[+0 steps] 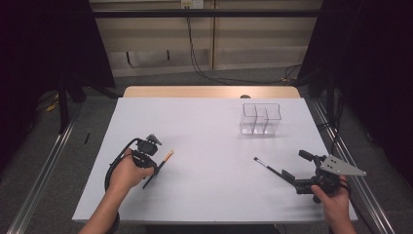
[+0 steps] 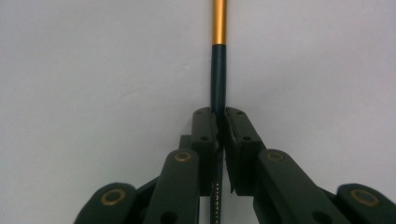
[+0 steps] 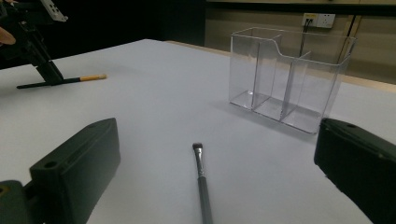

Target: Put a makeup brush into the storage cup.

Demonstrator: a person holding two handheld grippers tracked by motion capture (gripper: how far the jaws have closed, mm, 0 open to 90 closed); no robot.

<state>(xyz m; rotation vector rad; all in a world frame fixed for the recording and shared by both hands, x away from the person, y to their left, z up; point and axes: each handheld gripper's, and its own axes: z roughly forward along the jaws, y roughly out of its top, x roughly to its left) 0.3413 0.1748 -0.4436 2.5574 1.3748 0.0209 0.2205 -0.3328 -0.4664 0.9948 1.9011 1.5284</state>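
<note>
- Brushes are lying on a white table [image 1: 204,195], one at each gripper; both are slim, dark-handled sticks.
- Left gripper [image 1: 157,165] is sitting at the near left of the table, its jaws pressing together on a dark brush with a gold end [image 1: 167,157]; the gold end is sticking out past the jaws toward the table's middle.
- From the left gripper view, the dark handle is running straight up between the two closed pads, changing to a gold section [image 2: 219,21] farther out.
- Tiny pale lettering is showing on the handle low between the jaws, too small to read.
- Right gripper [image 1: 295,166] is resting at the near right, jaws standing wide apart and holding nothing.
- Second brush [image 3: 202,182], black with a short flat bristle tip, is lying on the table between those open jaws, touching neither of them, bristles pointing away toward the table's middle.
- Clear plastic organizer [image 1: 261,118] with three compartments is standing upright toward the far right of the table, well apart from both brushes.
- White wall socket [image 3: 318,19] is showing on the far wall; no writing is readable on it.
</note>
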